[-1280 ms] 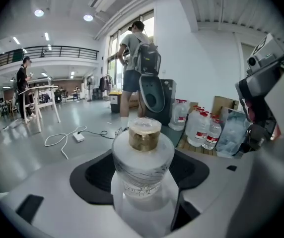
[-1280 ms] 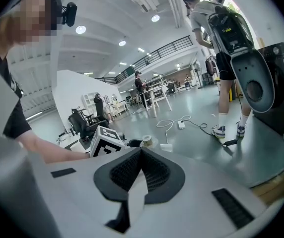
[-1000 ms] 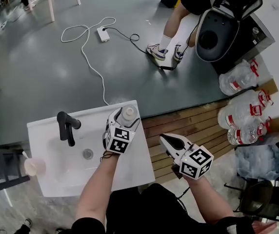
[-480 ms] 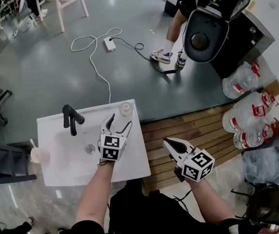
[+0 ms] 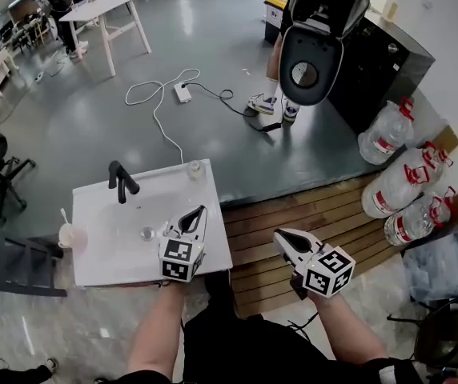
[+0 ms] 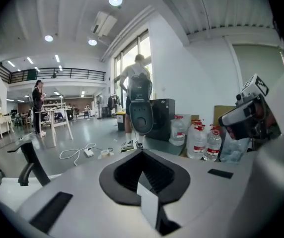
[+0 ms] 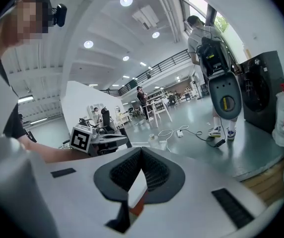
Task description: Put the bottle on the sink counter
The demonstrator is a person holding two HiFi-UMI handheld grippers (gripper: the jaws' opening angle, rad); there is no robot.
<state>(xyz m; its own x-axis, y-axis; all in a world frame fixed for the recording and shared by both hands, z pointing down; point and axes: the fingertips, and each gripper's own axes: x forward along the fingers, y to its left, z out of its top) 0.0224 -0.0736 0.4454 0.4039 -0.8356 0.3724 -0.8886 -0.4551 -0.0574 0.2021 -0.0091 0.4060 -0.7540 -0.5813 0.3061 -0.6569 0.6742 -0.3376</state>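
Observation:
A small clear bottle stands upright on the far right corner of the white sink counter. My left gripper hangs over the counter's near right part, well short of the bottle. Its jaws have just closed and hold nothing; the tips meet in the left gripper view, with the bottle's top beyond them. My right gripper is shut and empty, off the counter's right side over the wooden boards. In the right gripper view its tips touch, and the left gripper shows beyond.
A black faucet stands at the back of the basin, whose drain is in the middle. A cup sits at the counter's left edge. Large water jugs lie to the right. A person stands beyond, near a floor cable.
My left gripper, wide open round the bottle a second ago, drew back toward me and shut. The bottle stayed on the counter's corner. The right gripper shifted slightly.

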